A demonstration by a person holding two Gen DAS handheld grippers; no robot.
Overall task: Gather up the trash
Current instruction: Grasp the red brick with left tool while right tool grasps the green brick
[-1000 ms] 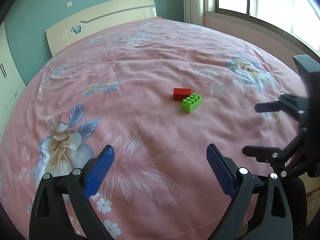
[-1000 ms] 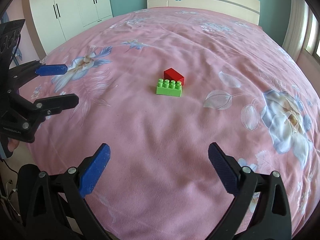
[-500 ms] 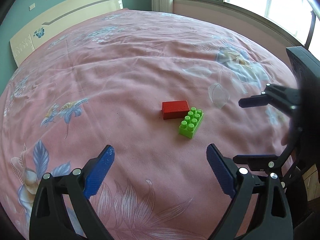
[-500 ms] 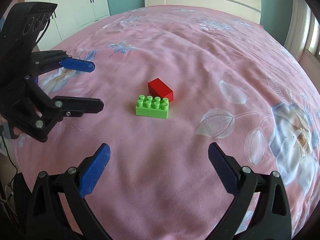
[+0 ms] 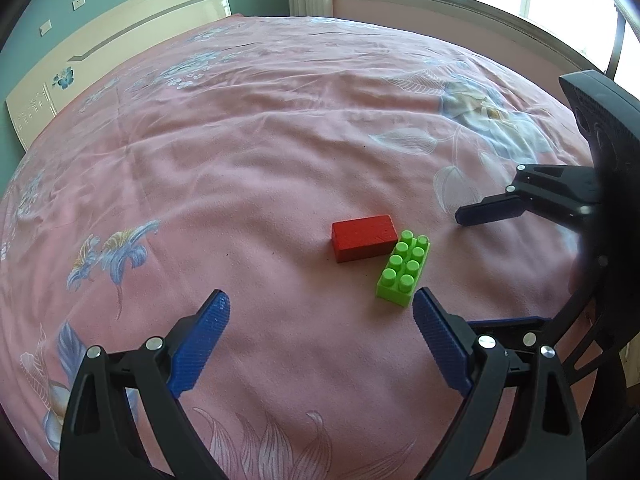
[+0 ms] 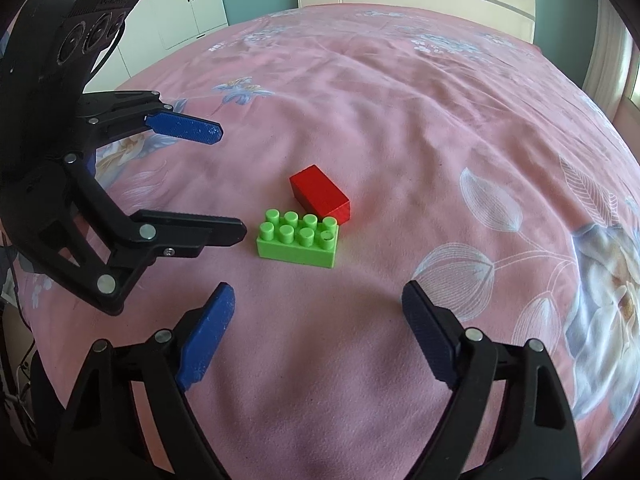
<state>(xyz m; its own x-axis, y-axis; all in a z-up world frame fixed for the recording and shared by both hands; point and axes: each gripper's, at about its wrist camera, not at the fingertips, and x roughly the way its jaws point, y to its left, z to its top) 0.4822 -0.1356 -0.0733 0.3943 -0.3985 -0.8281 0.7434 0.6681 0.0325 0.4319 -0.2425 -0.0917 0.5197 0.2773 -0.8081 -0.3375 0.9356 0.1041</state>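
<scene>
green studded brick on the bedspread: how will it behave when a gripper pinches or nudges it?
The green brick looks like rigid moulded plastic, so probably stiff and light. It lies flat, studs up: unlikely to roll. On the soft bedspread it may sink or skid against the red block.

Both wrist cams look steeply down, close over the bed (image 5: pixel 240 160); both share green brick (image 5: pixel 403 268) mid-frame, from opposite sides.

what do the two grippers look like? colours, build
Both alike: left gripper and right gripper have black plastic linkage arms with silver rivets and ribbed blue pads. The left one's black housing carries round lens-like openings. No sleeves visible.
</scene>
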